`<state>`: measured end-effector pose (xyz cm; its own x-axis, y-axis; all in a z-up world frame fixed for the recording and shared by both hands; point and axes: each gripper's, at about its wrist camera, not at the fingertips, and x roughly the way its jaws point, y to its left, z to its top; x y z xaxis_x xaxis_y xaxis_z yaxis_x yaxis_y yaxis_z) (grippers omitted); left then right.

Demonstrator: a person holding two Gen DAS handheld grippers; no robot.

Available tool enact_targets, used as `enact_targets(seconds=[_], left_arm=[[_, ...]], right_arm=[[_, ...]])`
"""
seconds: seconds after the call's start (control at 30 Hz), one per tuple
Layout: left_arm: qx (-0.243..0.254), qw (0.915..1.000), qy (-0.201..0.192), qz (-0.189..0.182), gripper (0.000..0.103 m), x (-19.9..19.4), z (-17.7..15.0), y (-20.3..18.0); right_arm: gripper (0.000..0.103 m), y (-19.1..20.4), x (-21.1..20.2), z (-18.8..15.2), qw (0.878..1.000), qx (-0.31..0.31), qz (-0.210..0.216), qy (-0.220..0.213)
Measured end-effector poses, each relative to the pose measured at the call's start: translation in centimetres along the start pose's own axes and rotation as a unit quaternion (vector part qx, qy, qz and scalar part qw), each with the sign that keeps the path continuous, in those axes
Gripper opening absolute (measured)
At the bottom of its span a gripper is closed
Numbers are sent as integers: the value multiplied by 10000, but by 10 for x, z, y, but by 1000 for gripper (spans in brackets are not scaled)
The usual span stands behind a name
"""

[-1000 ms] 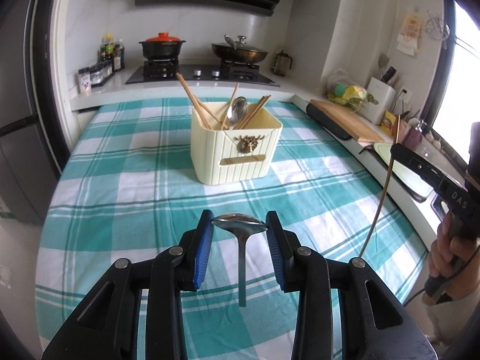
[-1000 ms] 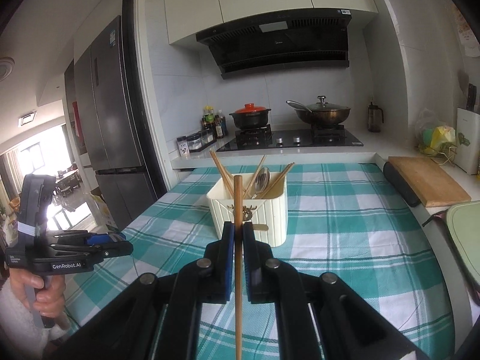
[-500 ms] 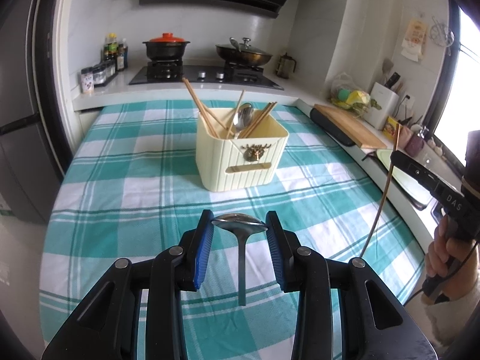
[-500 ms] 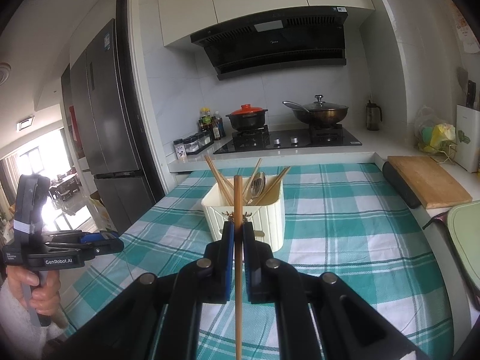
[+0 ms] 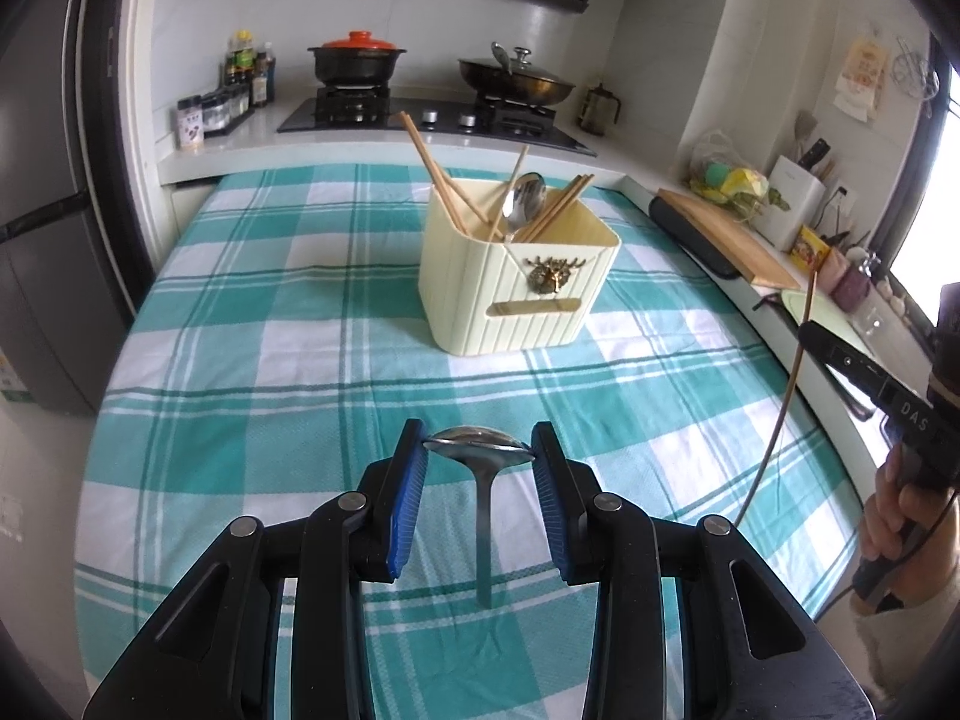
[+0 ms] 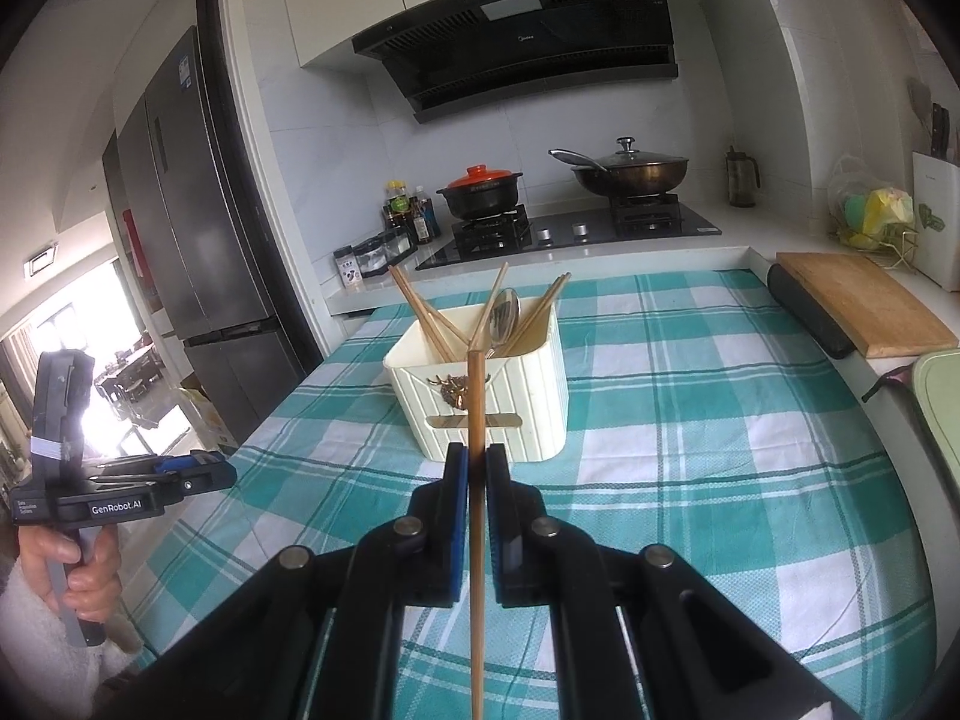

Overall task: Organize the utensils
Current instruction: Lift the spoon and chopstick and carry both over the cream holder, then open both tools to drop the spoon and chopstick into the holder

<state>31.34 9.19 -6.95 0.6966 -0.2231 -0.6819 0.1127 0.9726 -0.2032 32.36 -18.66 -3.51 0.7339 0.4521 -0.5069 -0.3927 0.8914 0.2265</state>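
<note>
Left gripper (image 5: 479, 450) clamped on spoon (image 5: 480, 456) across the bowl, handle hanging down, above the near part of the checked counter (image 5: 270, 360). Right gripper (image 6: 477, 468) closed tight on a chopstick (image 6: 477, 420), held upright. Cream holder (image 5: 519, 285) stands mid-counter toward the stove end, already holding chopsticks and a spoon.

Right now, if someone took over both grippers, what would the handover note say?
Left gripper: shut on a spoon, held by its bowl, handle hanging down.
Right gripper: shut on one chopstick, upright.
Holder: on the checked cloth ahead of both, not yet reached.
Done: several chopsticks and a spoon already stand in it.
Left: drop in the held spoon and chopstick.
</note>
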Motion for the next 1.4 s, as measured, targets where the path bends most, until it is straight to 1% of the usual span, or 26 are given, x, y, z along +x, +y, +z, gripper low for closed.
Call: enact_targets(seconds=[0.1,0.17,0.3,0.4,0.47,0.57,0.63,0.7,0.8,0.9,1.0,1.07,1.13,1.17,1.2,1.23,1.27,1.3,1.33,1.37,1.4], left_arm=[[105,9999,-76,-23,35,-7,15,-2],[157,9997,-185,-88,35,-15,33,-4],[132,9983,-448,-335,35,-32,87,-5],[166,9966,-734,-344,35,-36,135,-8],[102,9957,-871,-285,35,-31,167,-10],[-21,9942,-1057,-208,35,-14,209,-14],[-49,9928,-1196,-61,36,2,229,-18],[-95,9920,-1255,92,36,24,241,-19],[-200,9936,-1081,277,36,64,244,-14],[-218,9962,-728,425,36,100,234,-6],[-245,9981,-343,443,36,129,218,1],[-256,9983,-155,498,36,144,210,5],[-255,9980,23,583,37,156,205,7],[-269,9977,109,610,37,162,203,8],[-297,9975,149,629,39,165,201,9],[-309,9973,156,651,50,164,199,10],[-306,9970,126,701,57,161,197,10],[-294,9965,42,783,69,154,194,9],[-271,9956,-74,896,75,144,190,8],[-227,9946,-207,994,78,133,186,6],[-166,9935,-356,1070,83,118,182,3]], right_arm=[[6,0,2,21,9999,-132,3,-107],[6,2,4,42,9994,-247,16,-222],[6,6,11,97,9971,-497,-31,-578],[6,12,27,144,9940,-735,-184,-790],[6,13,42,172,9931,-704,-189,-923],[6,13,65,204,9900,-594,-91,-1278],[6,15,79,216,9860,-636,-85,-1537],[6,13,97,220,9843,-579,-36,-1669],[6,5,130,213,9863,-422,25,-1592],[6,-4,167,193,9907,-474,37,-1277],[6,-14,204,165,9974,-395,83,-602],[6,-21,222,148,9994,-255,89,-198],[7,-24,238,136,9995,-189,91,246],[8,-25,243,131,9989,-181,33,435],[8,-25,247,129,9981,-214,-73,575],[11,-26,246,128,9975,-244,-127,647],[15,-26,241,129,9974,-262,-142,652],[25,-26,232,132,9977,-269,-159,601],[37,-25,220,137,9982,-253,-176,513],[43,-23,205,141,9988,-228,-182,390],[52,-20,188,146,9991,-235,-207,272]])
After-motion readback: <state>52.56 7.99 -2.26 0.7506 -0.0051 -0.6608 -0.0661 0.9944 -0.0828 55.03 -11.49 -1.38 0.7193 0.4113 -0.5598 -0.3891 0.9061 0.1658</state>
